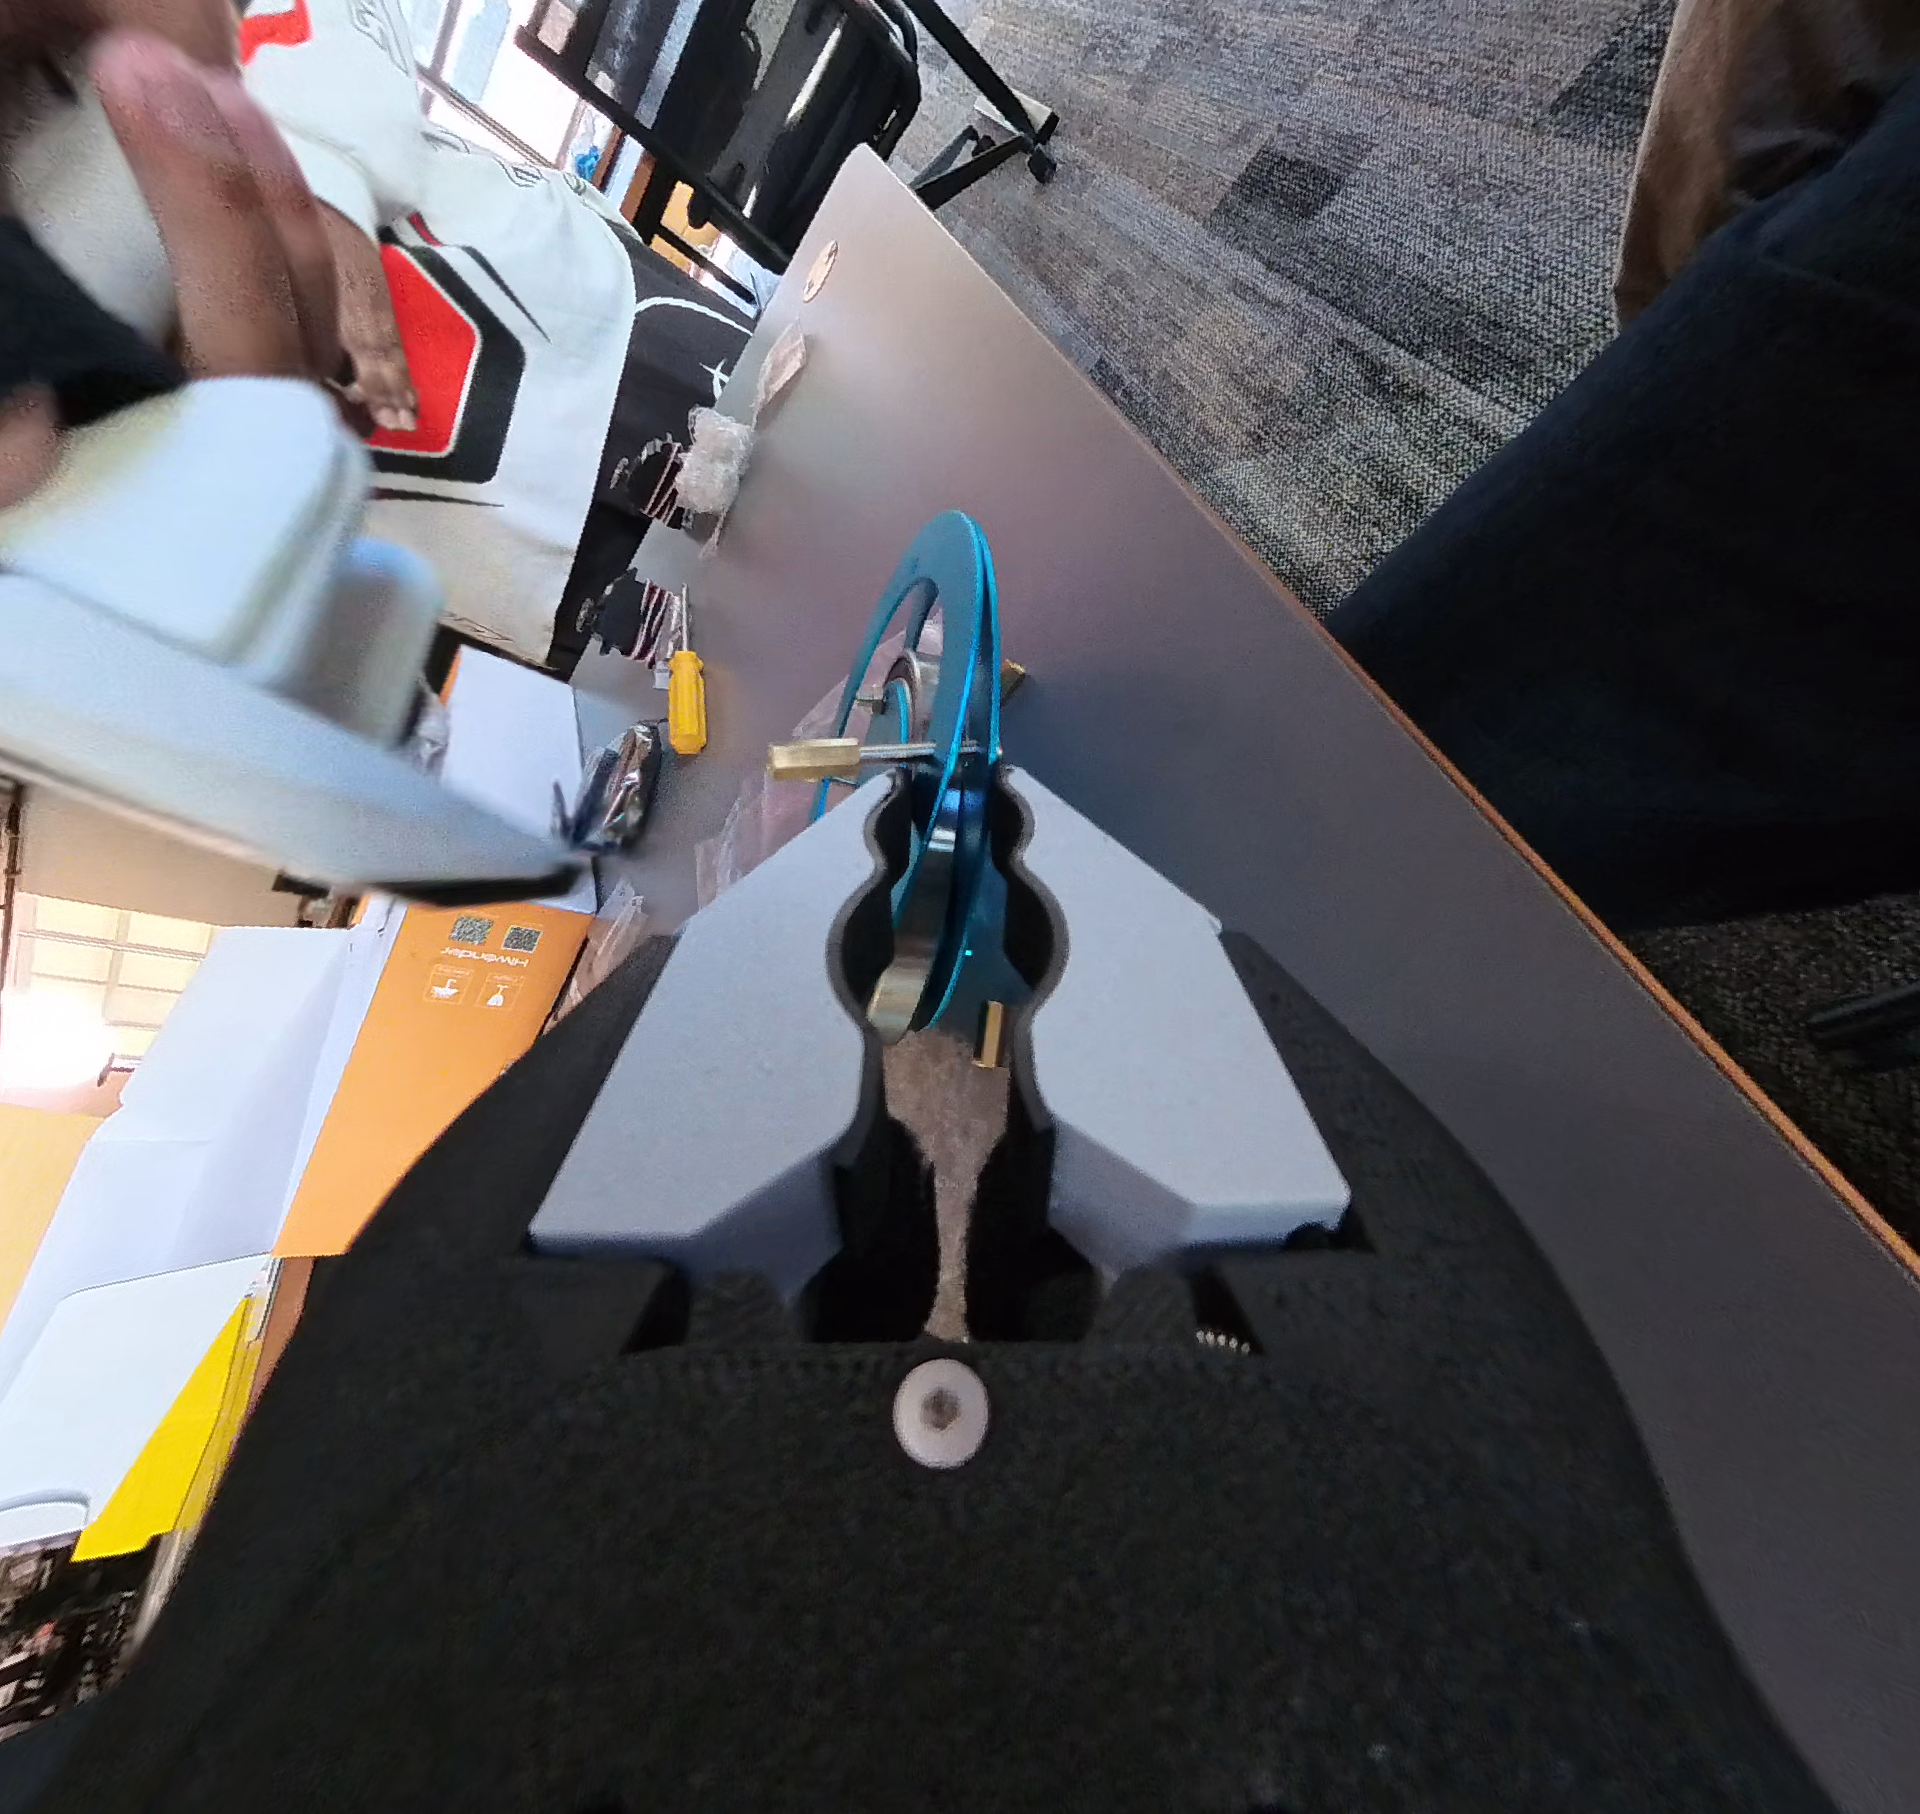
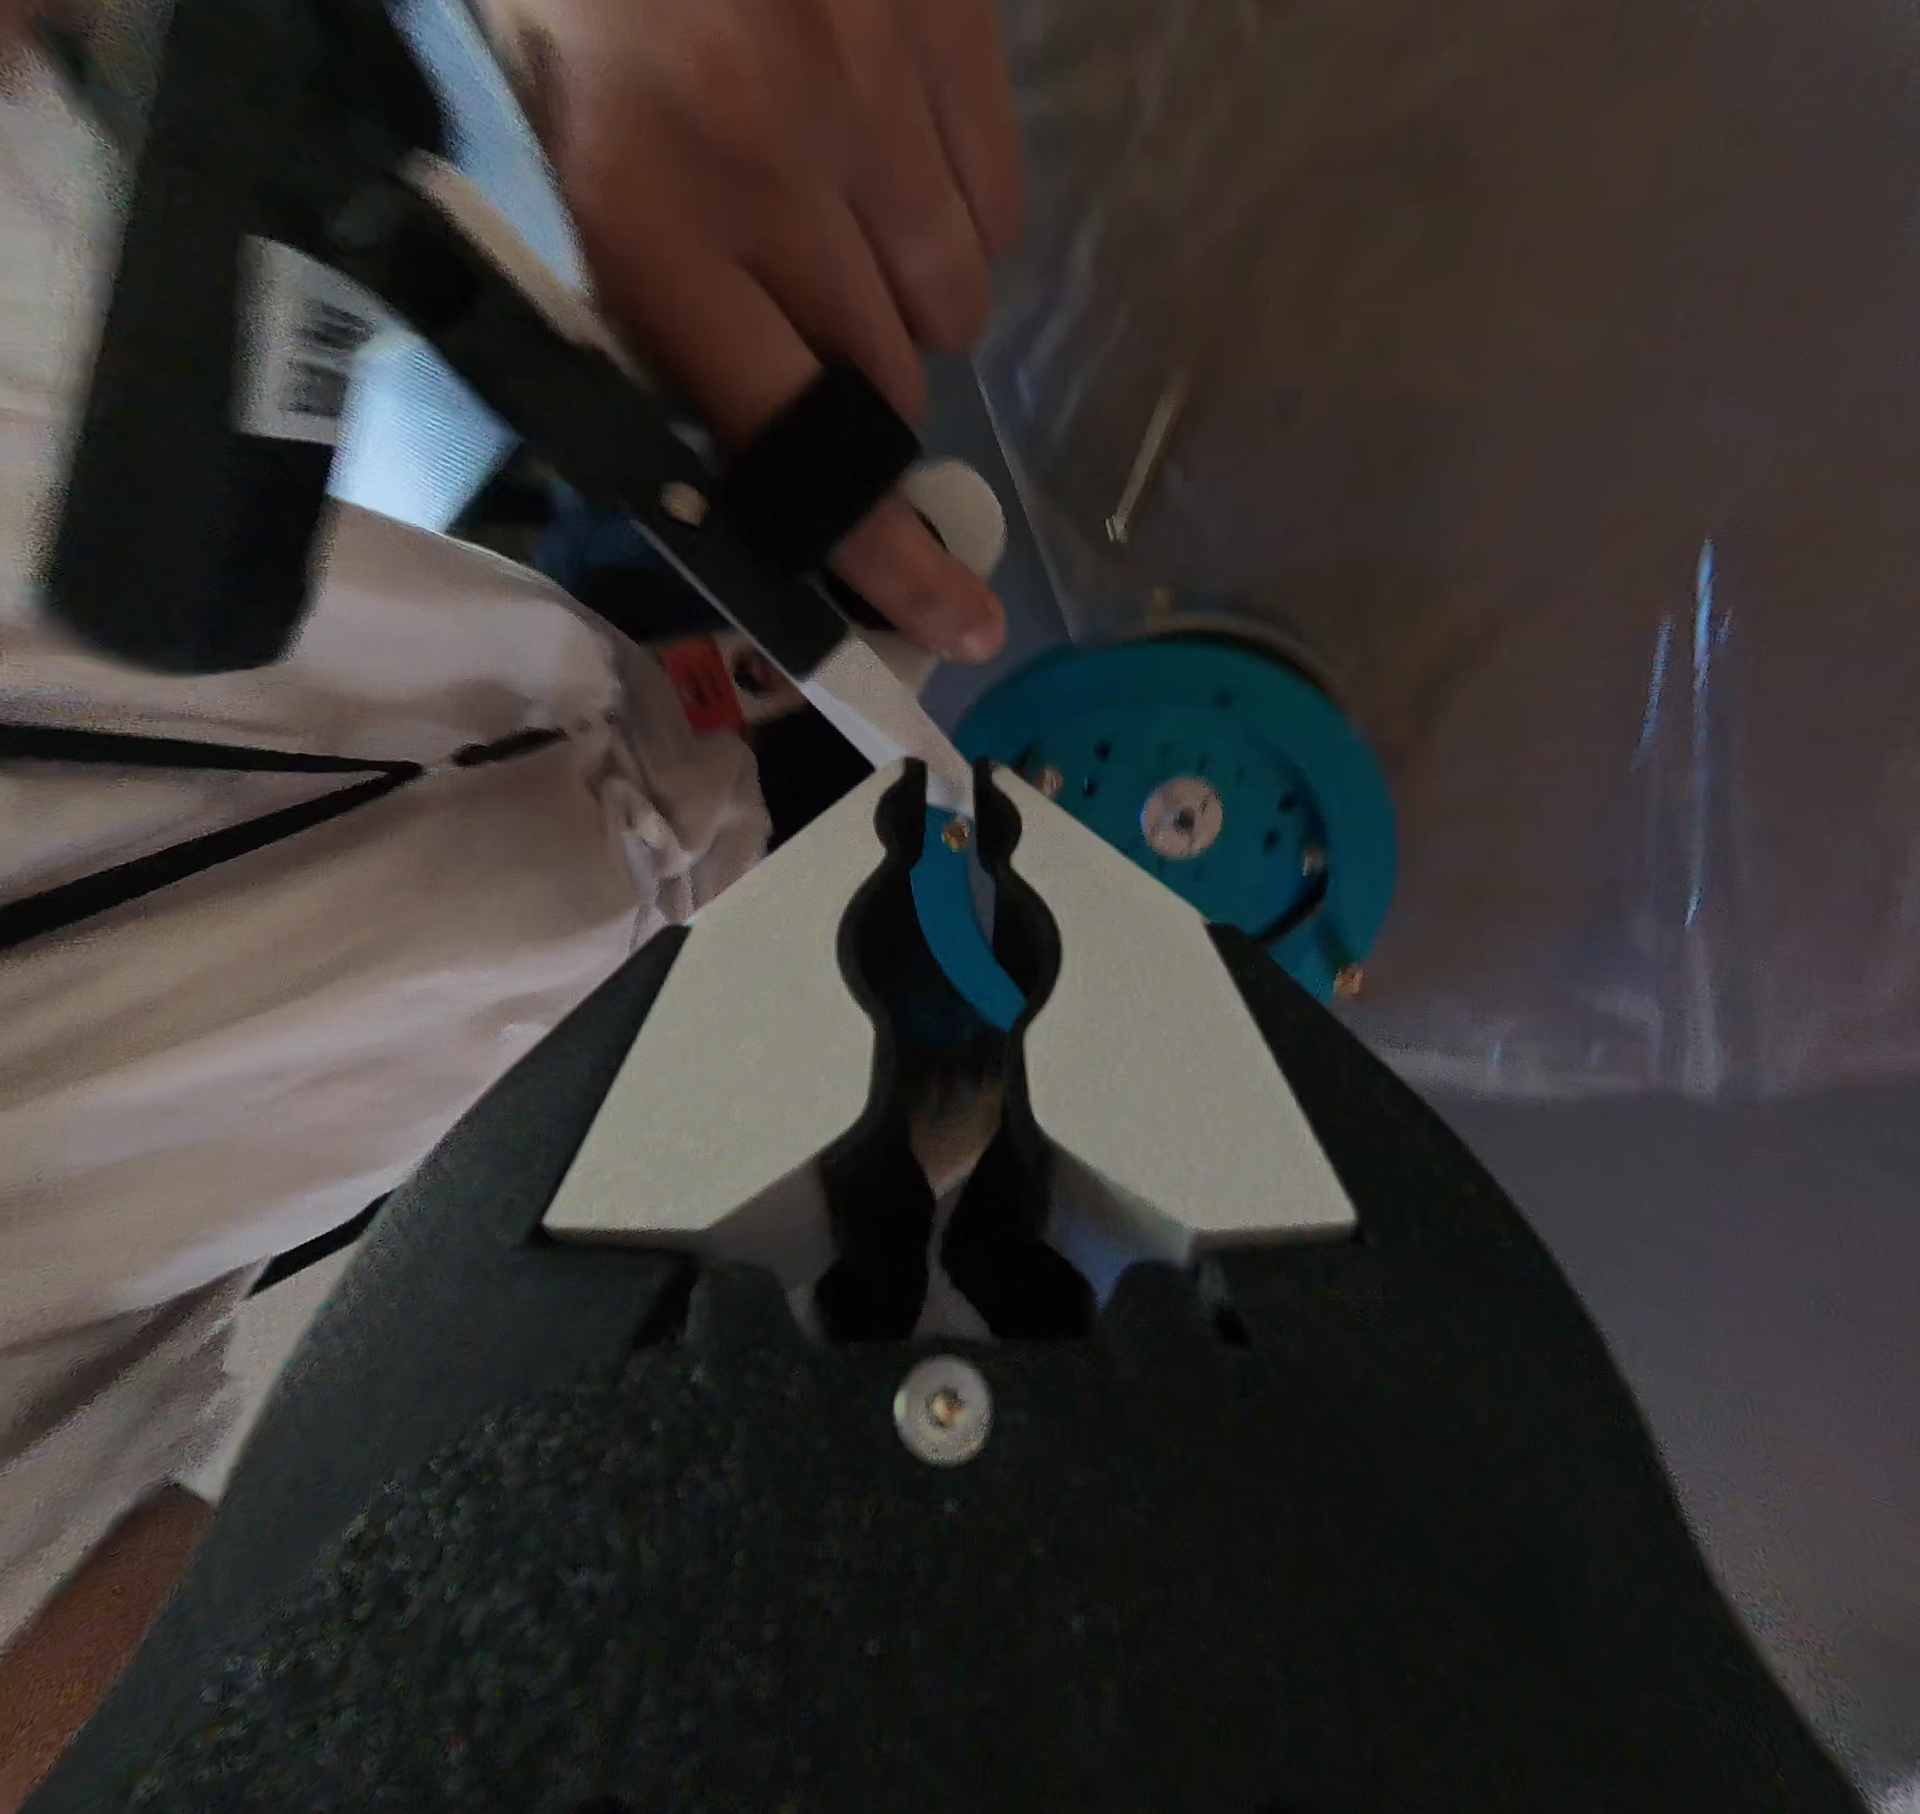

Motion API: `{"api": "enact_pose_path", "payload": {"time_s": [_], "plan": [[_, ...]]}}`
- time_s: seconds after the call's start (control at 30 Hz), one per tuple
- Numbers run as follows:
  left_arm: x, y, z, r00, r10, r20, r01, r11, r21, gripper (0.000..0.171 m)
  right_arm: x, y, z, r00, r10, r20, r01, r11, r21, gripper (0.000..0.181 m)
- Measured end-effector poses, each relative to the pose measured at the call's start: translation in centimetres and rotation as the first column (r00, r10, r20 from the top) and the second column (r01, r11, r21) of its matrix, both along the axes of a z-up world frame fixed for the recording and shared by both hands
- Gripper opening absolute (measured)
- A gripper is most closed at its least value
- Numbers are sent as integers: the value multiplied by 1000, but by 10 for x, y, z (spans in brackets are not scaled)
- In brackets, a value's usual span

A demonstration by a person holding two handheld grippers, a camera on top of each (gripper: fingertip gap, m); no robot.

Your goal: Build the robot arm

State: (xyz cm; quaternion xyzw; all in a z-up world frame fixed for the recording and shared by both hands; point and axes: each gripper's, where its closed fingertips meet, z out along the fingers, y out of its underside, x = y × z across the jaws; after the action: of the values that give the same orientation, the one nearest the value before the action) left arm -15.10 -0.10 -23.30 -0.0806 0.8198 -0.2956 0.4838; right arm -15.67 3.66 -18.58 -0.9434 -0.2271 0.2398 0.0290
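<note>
My left gripper (image 1: 951, 788) is shut on a blue metal wheel (image 1: 940, 663), edge-on between its grey fingers, and holds it upright above the grey table (image 1: 1195, 725). A brass standoff on a thin rod (image 1: 812, 758) sticks out of the wheel to the left. In the right wrist view the wheel (image 2: 1195, 808) shows face-on with a silver hub and small brass fittings. My right gripper (image 2: 951, 777) is all but shut, with only a narrow slit between the tips. It points at the wheel's left rim, where the left gripper's finger (image 2: 883, 704) reaches in. It also shows large and blurred in the left wrist view (image 1: 551, 865).
A yellow-handled screwdriver (image 1: 686, 699), small plastic bags (image 1: 717, 455) and a foil packet (image 1: 623, 788) lie on the table. An orange and white box (image 1: 447, 1016) is at the left. The person's torso is close behind. A clear bag with a thin metal pin (image 2: 1143, 465) lies beyond the wheel. There is about 6 cm between the tips of the two grippers.
</note>
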Motion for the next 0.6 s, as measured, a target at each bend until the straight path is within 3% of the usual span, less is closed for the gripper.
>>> {"api": "enact_pose_path", "payload": {"time_s": [0.1, 0.17, 0.23, 0.33, 0.47, 0.6], "plan": [[-1, 0, -1, 1000, -5, -5, 5, 1000, 2, 14, -11, 10, 36, 926, 198, -322, -113, 958, 265, 11], [-1, 2, 0, 1000, -8, -9, 8, 1000, -16, 14, -9, 11, 44, 832, 379, -405, -169, 868, 466, 25], [-1, 3, 2, 1000, -11, -10, 11, 999, -36, 14, -9, 2, 45, 712, 535, -456, -228, 789, 570, 36], [-2, 5, 2, 1000, -20, -21, 19, 998, -58, 14, -1, -13, 30, 562, 715, -416, -420, 680, 601, 43], [-2, 6, 3, 999, -28, -30, 25, 997, -77, 14, 12, -9, -1, 410, 892, -189, -666, 435, 606, 38], [-2, 7, 3, 999, -31, -36, 27, 996, -89, 14, 10, -4, -14, 220, 972, -80, -751, 221, 622, 26]]}}
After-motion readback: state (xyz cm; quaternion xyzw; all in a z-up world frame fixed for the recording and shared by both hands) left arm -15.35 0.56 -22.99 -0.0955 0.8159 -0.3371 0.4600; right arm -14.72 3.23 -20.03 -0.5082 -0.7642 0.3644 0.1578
